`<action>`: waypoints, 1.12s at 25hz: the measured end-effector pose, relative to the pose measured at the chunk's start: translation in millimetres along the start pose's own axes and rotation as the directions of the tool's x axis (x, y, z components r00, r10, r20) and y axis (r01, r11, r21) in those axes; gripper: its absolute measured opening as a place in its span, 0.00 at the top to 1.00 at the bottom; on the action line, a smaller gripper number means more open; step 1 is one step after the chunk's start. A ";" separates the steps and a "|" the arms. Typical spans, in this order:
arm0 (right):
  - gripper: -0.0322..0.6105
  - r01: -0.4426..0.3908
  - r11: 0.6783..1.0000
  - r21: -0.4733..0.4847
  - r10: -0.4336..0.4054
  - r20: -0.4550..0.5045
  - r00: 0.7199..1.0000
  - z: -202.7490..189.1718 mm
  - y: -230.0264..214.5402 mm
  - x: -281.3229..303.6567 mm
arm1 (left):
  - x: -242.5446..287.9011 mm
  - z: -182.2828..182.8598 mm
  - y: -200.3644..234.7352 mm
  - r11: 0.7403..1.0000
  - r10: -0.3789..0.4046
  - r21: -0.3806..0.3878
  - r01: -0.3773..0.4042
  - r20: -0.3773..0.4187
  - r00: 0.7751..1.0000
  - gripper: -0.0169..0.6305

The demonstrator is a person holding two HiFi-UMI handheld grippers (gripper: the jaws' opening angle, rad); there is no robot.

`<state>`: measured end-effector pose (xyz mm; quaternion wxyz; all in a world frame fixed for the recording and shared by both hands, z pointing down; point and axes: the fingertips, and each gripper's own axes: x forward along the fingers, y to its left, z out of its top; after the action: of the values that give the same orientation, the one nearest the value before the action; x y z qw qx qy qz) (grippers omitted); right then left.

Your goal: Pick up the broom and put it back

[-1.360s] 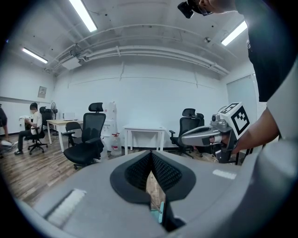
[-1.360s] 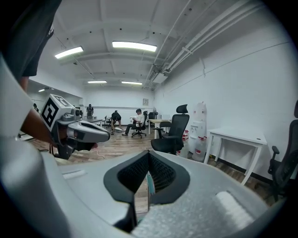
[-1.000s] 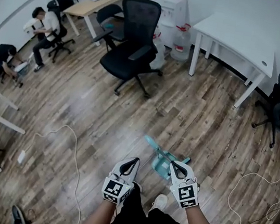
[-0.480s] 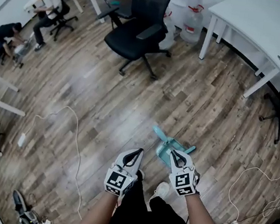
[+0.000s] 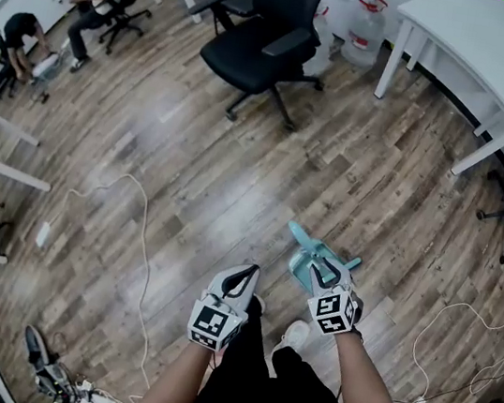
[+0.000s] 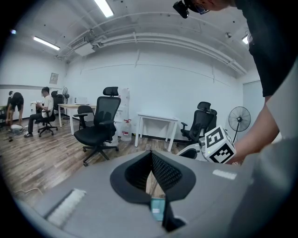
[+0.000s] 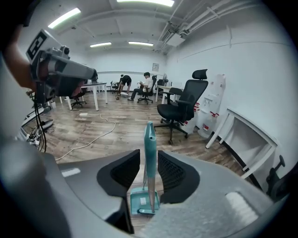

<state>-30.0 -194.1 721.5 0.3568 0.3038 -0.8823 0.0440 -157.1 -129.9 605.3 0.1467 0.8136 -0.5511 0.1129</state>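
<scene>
Broom (image 7: 150, 144), upright on the floor (image 5: 237, 175): light, stiff, probably slick handle; grip below its top. Right gripper (image 5: 323, 274) fingers, just opening, flank it without touching; left gripper (image 5: 242, 274) fingers together.

My left gripper (image 5: 243, 275) sits low in front of me, angled slightly down, jaws closed together on nothing. My right gripper (image 5: 321, 271) tips down more steeply just beside it. Its jaws have just been opening and stand apart, the teal broom handle (image 7: 150, 148) between them, neither pad touching it. Both forearms (image 5: 353, 383) reach forward.
</scene>
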 end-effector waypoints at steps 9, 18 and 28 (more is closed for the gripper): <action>0.76 -0.001 1.000 0.028 0.001 -0.014 1.000 1.4 -3.6 19.6 | -2.8 -2.1 1.8 1.000 -0.005 0.012 0.005 -0.017 1.000 0.95; 0.81 -0.001 1.000 -0.009 0.001 -0.003 1.000 4.7 -1.9 20.5 | -12.9 0.2 13.2 0.999 0.033 0.025 -0.033 -0.014 0.999 0.95; 0.81 0.006 1.000 0.000 -0.006 0.001 1.000 -1.1 -3.1 6.3 | -10.2 2.0 3.5 0.999 0.039 0.026 -0.039 -0.013 0.999 0.95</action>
<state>-31.1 -199.5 726.0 0.3564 0.3067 -0.8815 0.0427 -164.1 -123.0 600.4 0.1377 0.8038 -0.5643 0.1283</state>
